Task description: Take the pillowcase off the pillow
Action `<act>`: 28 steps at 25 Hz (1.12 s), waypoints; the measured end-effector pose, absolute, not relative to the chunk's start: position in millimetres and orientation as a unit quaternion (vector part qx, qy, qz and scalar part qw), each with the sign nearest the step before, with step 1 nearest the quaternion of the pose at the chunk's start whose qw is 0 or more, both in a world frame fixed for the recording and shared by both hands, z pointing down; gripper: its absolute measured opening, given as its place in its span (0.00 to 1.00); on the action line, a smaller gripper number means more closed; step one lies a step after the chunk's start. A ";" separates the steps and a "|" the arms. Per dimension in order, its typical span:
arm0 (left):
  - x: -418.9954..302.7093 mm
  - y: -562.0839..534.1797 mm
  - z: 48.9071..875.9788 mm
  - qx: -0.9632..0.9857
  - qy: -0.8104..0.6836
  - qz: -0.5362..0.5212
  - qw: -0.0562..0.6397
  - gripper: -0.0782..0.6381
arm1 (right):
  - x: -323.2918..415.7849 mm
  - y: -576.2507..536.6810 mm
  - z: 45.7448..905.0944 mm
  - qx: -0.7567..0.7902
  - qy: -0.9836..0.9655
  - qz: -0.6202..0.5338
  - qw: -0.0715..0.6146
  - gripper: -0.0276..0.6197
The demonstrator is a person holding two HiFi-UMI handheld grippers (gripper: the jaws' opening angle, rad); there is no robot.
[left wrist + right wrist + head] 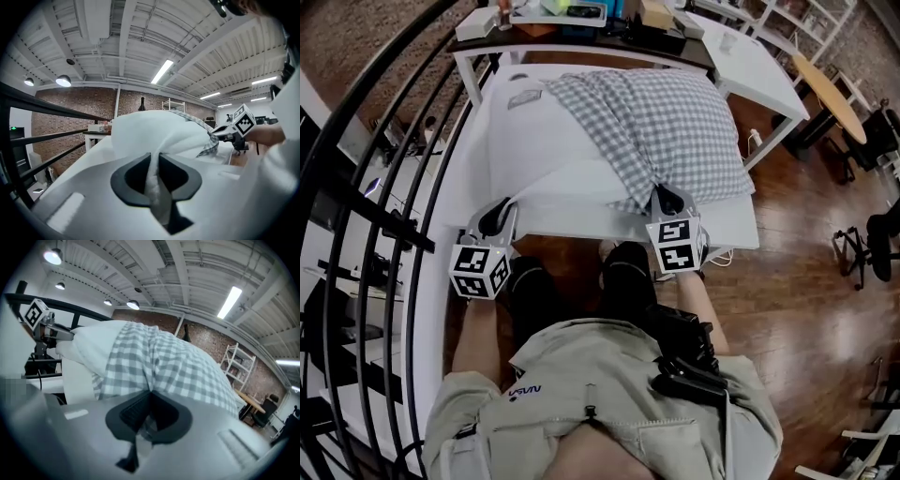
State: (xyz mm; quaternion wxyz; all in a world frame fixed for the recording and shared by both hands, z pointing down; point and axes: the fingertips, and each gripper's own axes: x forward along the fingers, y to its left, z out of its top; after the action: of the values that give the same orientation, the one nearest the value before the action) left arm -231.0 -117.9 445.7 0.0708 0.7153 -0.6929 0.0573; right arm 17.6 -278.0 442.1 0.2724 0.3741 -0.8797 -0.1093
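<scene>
Pillow (525,141) flat on white tabletop (736,232), left part bare and white. Grey-and-white checked pillowcase (666,122) over the far and right part, drawn to a gather at the near edge on the right.

Left tool (495,217) at the pillow's near-left corner. Jaws closed on a fold of white pillow fabric, pinched thin between the pads and trailing down through the gap.

Right tool (670,199) at the near edge of the pillowcase, jaws pressed together on a gather of checked cloth.

Tools well apart along the tabletop's near edge, one on pillow, one on pillowcase.

Black railing (356,169) along the left. Second table (562,36) with clutter beyond the far end. Wood floor (806,281) to the right.
</scene>
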 end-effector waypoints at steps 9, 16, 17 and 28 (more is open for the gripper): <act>-206.4 -106.7 367.0 0.740 -0.669 0.063 -0.008 0.36 | 19.0 -249.4 374.7 0.332 -0.926 -0.072 0.162 0.15; -207.9 -126.2 278.6 0.747 -0.658 0.008 -0.092 0.36 | -31.1 -260.2 260.8 0.276 -0.948 -0.147 0.061 0.17; -214.5 -140.0 272.9 0.745 -0.659 0.021 -0.096 0.36 | -45.6 -268.6 253.7 0.267 -0.948 -0.158 0.065 0.18; -257.4 -296.2 319.3 0.748 -0.645 0.153 0.024 0.48 | -206.7 -360.0 246.2 0.205 -0.942 -0.173 0.202 0.28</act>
State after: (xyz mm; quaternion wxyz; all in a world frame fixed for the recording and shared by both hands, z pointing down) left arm -257.4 -296.2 319.3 0.0241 0.7483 -0.6451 0.1525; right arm -206.7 -360.0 246.2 0.2022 0.2048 -0.9419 -0.1728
